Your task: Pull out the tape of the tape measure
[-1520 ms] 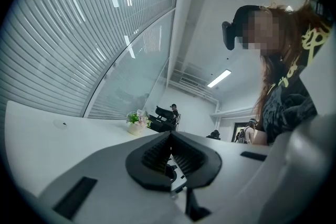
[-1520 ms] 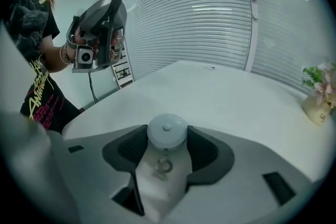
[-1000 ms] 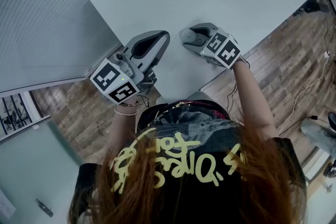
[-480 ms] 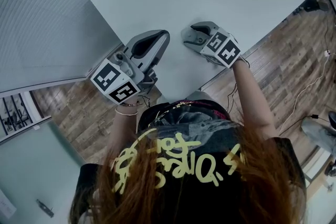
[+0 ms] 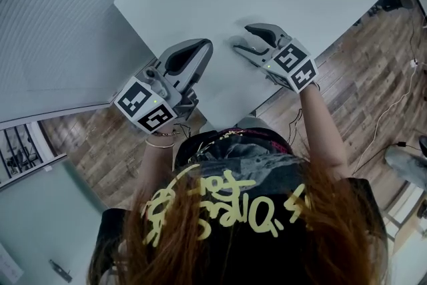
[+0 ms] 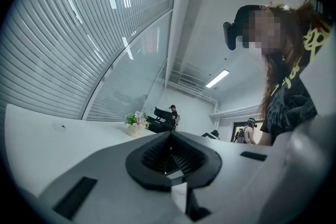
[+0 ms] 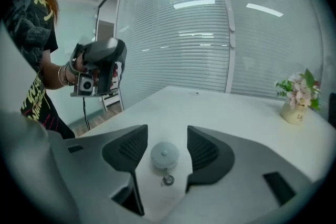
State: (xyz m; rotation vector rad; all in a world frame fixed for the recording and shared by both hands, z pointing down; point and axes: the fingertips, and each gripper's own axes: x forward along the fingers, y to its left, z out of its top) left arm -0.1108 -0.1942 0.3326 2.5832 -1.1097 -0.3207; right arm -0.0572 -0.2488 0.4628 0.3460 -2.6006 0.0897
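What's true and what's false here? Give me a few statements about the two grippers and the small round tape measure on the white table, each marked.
The left gripper has shut, empty jaws. True.
The right gripper is clamped on the small round pale grey tape measure. False: its jaws stand apart, with the tape measure lying between them on the white table, untouched.
A small metal ring lies beside the tape measure. True.
A long stretch of tape lies pulled out across the table. False: none shows.
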